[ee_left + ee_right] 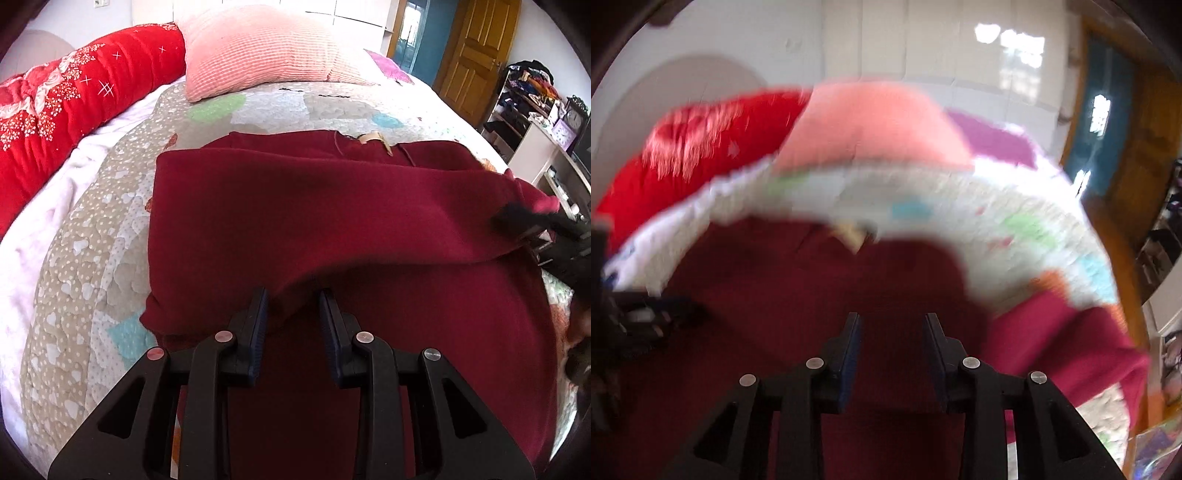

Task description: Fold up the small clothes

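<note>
A dark red garment (314, 206) lies on the quilted bed, partly folded over itself, with a beige neck label (371, 138) at its far edge. My left gripper (293, 295) is open just above the garment's near fold, nothing between its pads. My right gripper (894, 319) is open over the same garment (798, 295); its view is blurred by motion. The right gripper also shows in the left wrist view (532, 218) at the garment's right edge, by a raised corner of cloth. The left gripper shows dimly at the left of the right wrist view (639, 317).
The bed has a patchwork quilt (110, 229). A pink pillow (258, 48) and a red floral duvet (66, 99) lie at the far side. A wooden door (476, 55) and cluttered shelves (524, 99) stand beyond the bed on the right.
</note>
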Available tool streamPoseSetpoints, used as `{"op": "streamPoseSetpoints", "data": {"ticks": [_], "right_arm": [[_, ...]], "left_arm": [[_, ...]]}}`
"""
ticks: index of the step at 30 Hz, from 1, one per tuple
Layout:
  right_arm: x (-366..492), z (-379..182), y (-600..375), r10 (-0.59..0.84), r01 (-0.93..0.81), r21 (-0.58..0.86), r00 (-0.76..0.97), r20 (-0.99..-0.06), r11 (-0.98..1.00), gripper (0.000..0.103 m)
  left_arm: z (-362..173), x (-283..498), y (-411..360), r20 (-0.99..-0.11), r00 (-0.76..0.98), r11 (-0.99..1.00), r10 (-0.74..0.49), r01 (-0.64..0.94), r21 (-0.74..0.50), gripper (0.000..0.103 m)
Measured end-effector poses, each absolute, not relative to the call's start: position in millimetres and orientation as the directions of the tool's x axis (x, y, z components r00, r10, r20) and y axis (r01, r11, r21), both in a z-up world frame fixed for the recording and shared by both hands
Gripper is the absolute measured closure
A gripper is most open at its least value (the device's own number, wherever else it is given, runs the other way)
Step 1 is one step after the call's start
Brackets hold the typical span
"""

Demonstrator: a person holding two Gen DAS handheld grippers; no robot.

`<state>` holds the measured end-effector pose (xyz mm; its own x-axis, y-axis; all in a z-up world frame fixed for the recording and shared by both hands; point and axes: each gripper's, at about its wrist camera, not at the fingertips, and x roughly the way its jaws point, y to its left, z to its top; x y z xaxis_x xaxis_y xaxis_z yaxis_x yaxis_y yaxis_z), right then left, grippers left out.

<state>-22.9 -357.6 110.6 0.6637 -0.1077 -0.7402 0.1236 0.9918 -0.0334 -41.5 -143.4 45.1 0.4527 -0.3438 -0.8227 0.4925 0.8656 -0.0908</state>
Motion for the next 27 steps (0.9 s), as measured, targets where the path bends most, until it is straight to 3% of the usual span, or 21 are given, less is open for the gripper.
{"op": "streamPoseSetpoints", "data": {"ticks": [3,9,11,12,13,15,18,23,27], "right_arm": [[-17.3,78.0,-359.2,-0.157,0.171,-0.069,0.578,-0.801,0.983,0.070],[-57.8,104.9,-385.7,-0.106,0.237,0.068,0.647,-0.755,0.969,0.069],[-66.2,111.4,-392.3,-0.115,0.265,0.092,0.671,-0.733,0.960,0.065],[-67.4,112.8,-396.8,-0.114,0.280,0.114,0.684,-0.721,0.953,0.059],[-65.9,111.4,-400.9,-0.103,0.291,0.145,0.691,-0.715,0.946,0.056],[-59.1,102.7,-404.1,-0.053,0.280,0.200,0.692,-0.719,0.939,0.047],[-40.4,72.8,-398.2,-0.009,0.279,0.196,0.595,-0.804,0.940,0.046],[-79.5,105.6,-412.3,0.018,0.275,0.293,0.699,-0.715,0.916,0.044],[-126.4,124.3,-453.7,-0.064,0.375,0.354,0.758,-0.649,0.857,0.028]], "left_arm": [[52.7,-45.9,-138.7,-0.821,0.434,0.860,-0.371,0.494,-0.128,0.076],[77.0,-49.1,-143.7,-0.764,0.483,0.864,-0.428,0.467,-0.189,0.076],[78.1,-45.9,-152.7,-0.756,0.484,0.864,-0.442,0.456,-0.214,0.067],[75.3,-42.6,-159.5,-0.758,0.477,0.863,-0.445,0.455,-0.220,0.055],[71.5,-39.6,-165.2,-0.759,0.478,0.865,-0.442,0.453,-0.218,0.050],[58.1,-33.2,-176.5,-0.782,0.471,0.878,-0.408,0.438,-0.194,0.050],[39.3,-29.0,-191.8,-0.822,0.458,0.889,-0.338,0.442,-0.119,0.049],[49.6,-38.9,-194.3,-0.820,0.477,0.886,-0.318,0.456,-0.079,0.048],[62.0,-47.8,-194.6,-0.800,0.462,0.876,-0.383,0.456,-0.157,0.048]]}}
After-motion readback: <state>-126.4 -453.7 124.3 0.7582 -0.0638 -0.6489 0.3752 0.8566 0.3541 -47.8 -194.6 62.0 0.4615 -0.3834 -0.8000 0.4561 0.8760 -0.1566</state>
